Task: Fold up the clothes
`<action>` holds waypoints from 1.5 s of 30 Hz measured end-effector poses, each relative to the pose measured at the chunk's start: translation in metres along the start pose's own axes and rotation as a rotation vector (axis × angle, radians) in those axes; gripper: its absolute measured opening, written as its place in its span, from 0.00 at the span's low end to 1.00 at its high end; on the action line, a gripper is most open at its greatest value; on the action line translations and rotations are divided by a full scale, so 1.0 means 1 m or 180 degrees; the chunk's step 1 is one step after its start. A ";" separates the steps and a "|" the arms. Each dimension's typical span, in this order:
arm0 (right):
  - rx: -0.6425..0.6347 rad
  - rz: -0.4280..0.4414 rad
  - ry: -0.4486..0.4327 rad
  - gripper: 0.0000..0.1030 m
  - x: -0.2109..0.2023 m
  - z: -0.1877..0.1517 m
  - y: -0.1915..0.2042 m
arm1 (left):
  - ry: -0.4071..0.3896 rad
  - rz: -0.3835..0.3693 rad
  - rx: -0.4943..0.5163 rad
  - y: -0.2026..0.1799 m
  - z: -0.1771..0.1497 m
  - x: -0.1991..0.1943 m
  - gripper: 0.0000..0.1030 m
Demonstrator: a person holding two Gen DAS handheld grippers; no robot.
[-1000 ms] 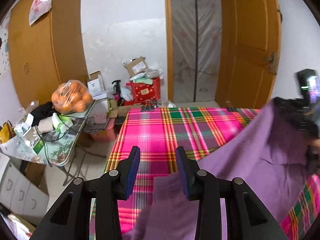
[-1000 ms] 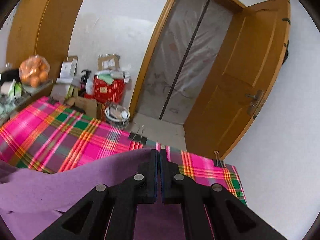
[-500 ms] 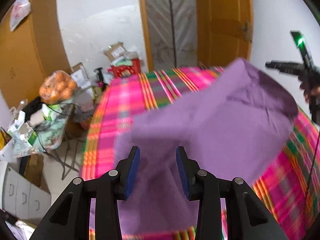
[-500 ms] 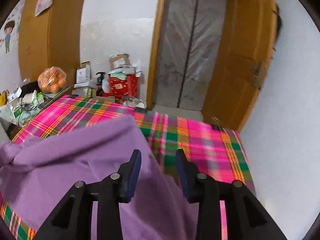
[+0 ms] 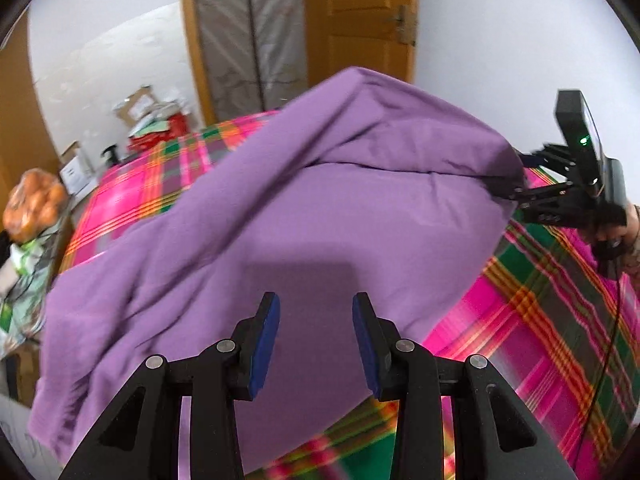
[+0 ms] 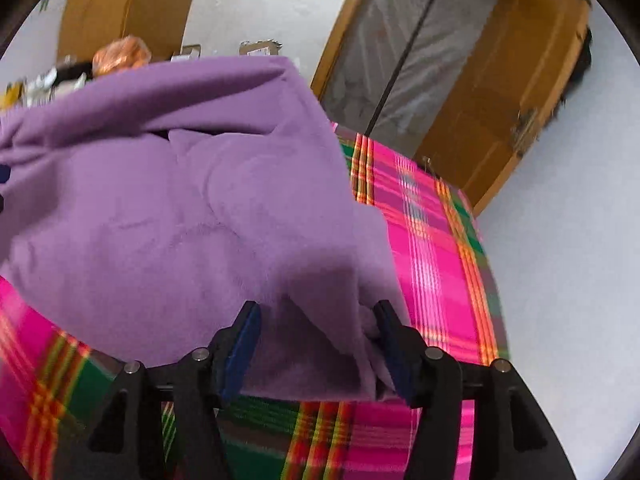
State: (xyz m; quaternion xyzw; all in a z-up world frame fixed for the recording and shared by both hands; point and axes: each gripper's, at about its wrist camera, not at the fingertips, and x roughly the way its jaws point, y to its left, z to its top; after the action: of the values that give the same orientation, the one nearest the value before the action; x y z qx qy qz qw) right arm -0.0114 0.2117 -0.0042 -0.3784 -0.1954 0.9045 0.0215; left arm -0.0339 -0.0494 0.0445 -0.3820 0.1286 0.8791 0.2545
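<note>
Purple cloth (image 5: 304, 216) is draped over the plaid tabletop (image 5: 552, 320), one side bunched up high, probably because it's been flipped over itself for a fold. Your left hand-held gripper (image 5: 316, 340) hangs over the near edge with its jaws spread, nothing pinched between them. Your right hand-held gripper (image 6: 316, 344) is opening right now: a corner of the cloth sits loosely between the jaws but the pads aren't pressing it. My guess is you're letting go so the fold settles flat; the raised part looks like it needs smoothing.
</note>
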 end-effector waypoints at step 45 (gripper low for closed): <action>0.1623 -0.0058 0.0142 0.25 0.113 0.114 -0.126 | 0.0104 -0.0319 0.0111 -0.031 0.004 0.031 0.41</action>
State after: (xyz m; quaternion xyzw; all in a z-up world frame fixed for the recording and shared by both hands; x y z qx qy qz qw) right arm -0.1845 0.3103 0.0384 -0.3788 0.0362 0.9158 0.1287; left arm -0.0371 -0.0109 0.0237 -0.3978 0.1288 0.8565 0.3026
